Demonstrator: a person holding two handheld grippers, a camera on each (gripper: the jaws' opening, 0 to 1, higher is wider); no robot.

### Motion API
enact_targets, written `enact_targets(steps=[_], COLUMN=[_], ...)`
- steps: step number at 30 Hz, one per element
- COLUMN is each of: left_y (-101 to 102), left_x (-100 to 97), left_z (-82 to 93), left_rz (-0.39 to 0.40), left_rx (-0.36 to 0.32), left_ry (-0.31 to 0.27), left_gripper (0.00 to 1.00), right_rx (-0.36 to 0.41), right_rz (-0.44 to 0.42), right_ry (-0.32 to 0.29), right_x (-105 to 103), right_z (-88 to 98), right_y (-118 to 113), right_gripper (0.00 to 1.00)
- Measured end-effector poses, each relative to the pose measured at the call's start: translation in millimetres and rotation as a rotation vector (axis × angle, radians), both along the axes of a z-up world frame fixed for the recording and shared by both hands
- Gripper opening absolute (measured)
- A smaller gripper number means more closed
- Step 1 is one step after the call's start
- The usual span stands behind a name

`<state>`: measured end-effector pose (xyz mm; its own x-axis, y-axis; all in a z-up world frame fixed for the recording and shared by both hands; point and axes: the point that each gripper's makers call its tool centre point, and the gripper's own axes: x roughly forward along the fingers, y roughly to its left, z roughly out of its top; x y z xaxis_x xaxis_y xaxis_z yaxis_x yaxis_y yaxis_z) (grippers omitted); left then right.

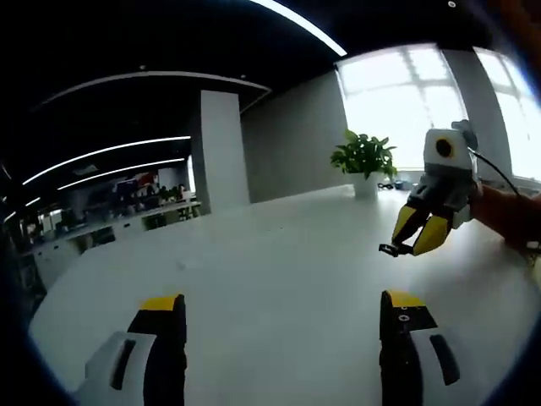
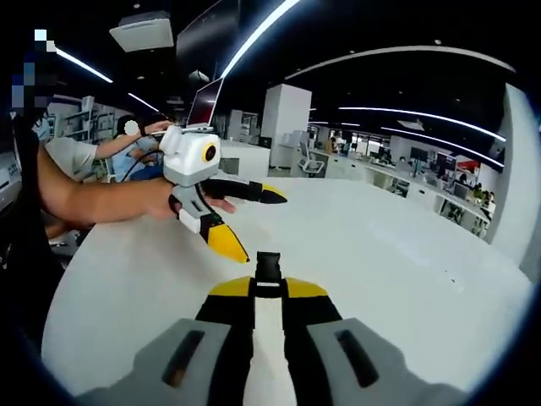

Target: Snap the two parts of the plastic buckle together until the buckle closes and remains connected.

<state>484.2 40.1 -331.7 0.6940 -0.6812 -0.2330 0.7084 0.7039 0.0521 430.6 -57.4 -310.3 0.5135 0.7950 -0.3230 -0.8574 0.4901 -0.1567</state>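
Over the white table (image 2: 406, 254), right gripper (image 2: 269, 289) pinches a half-hidden buckle part (image 2: 269, 269)

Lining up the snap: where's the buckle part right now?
The black buckle part is clamped between the right gripper jaws above the white table; the open left gripper holds nothing.

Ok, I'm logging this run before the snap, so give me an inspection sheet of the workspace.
Surface: white table, bare where seen.
Job's things: one black buckle part clamped in the right gripper; second part not seen.
Clutter: nothing seen.
Grippers: right gripper shut on the buckle part, also seen in the left gripper view; left gripper open, empty, jaws wide apart.
Cables: dark cable behind the right gripper.
Surroundings: potted plant, bright windows, laptop, office desks.
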Motion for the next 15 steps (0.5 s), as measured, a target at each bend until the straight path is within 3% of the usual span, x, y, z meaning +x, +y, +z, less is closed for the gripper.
enact_targets(steps=[10,15], left_y=[1.9,2.5], left_x=[0.6,1.8], left_z=[3.1,1.9], left_rz=[0.002,0.007], left_rx=[-0.045,-0.03], left_ry=[0.026,0.02], left_gripper=[0.99,0.99], right_rx=[0.003,0.013], right_rz=[-0.077,-0.095], right_ry=[0.009,0.026], right_x=[19.8,25.8], right_z=[-3.3,-5.1], right_y=[-4.6,-5.8], right_gripper=[0.1,0.1])
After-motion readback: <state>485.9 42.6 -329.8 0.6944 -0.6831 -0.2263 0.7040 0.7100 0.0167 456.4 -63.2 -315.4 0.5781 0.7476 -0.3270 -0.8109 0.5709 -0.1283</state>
